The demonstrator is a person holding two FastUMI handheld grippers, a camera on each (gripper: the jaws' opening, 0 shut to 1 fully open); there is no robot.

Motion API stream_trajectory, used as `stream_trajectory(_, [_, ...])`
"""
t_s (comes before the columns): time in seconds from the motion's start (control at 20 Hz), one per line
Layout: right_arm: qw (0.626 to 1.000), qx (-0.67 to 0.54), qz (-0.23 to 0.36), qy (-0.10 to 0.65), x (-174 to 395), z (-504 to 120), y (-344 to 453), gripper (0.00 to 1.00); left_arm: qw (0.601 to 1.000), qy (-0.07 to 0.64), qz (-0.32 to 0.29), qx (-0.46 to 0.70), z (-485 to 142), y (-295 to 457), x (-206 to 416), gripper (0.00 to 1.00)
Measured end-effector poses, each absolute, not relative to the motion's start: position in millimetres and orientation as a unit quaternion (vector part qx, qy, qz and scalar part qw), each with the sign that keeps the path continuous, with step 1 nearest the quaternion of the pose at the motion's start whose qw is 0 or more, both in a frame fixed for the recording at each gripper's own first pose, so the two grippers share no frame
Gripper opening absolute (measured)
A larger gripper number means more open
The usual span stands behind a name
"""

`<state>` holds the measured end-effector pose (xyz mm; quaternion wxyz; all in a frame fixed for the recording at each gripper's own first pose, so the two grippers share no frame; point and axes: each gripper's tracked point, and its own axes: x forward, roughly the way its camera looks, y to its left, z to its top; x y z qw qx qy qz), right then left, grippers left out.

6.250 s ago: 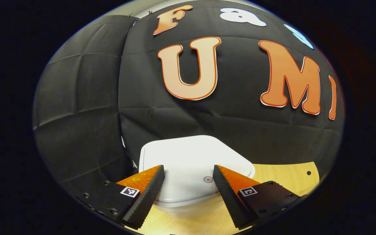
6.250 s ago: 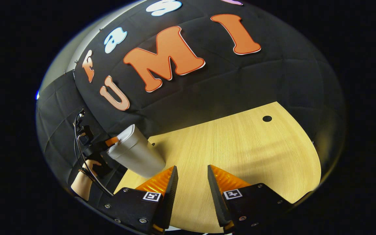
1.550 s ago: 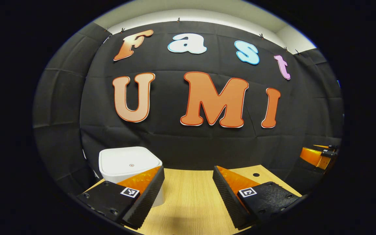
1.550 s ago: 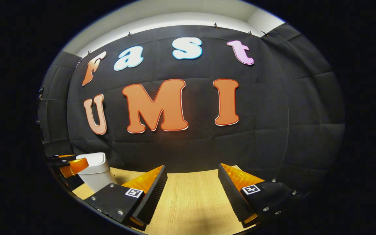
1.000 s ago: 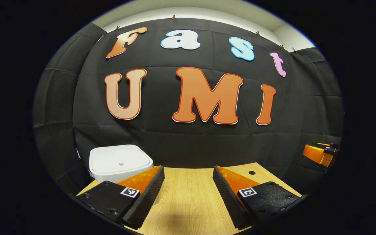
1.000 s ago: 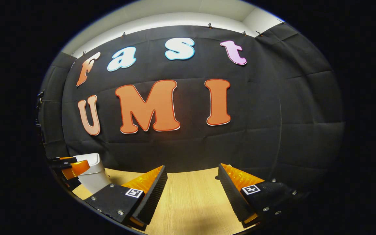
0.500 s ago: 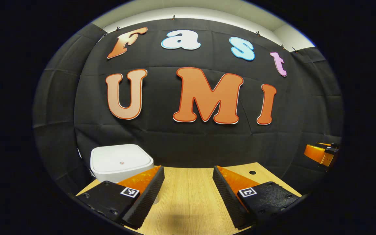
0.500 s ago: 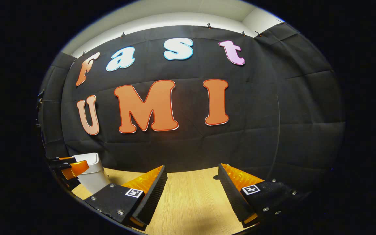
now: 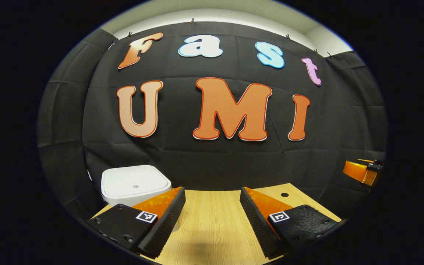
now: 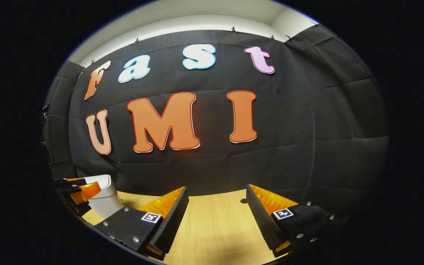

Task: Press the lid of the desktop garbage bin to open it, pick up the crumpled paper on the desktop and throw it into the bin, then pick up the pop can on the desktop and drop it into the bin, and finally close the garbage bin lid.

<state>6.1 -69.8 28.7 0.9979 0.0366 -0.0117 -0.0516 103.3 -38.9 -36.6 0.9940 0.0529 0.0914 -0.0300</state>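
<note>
My left gripper [image 9: 212, 209] and right gripper [image 10: 217, 208] both gape wide, holding nothing. The garbage bin [image 9: 134, 184] sits at ten o'clock, lid [image 9: 135, 181] shut; I judge everything done.

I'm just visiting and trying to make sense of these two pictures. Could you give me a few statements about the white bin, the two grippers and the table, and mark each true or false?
1. The white garbage bin's lid is shut. True.
2. The left gripper is clamped on a pop can. False: its jaws stand apart with nothing between them, only bare wooden table beyond.
3. The right gripper is open and empty. True.
4. In the left gripper view, the bin stands to the right of the fingers. False: it stands to the left, behind the left finger.
5. The bin stands on the table in front of the black cloth wall. True.
</note>
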Motion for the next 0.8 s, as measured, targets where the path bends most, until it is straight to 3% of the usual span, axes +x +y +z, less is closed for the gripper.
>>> stream_trajectory(0.8, [0.998, 0.027, -0.048, -0.012, 2.7, 27.6, -60.0, 0.94, 0.995, 0.085, -0.014, 0.046, -32.7, -22.6, 95.7, 0.94])
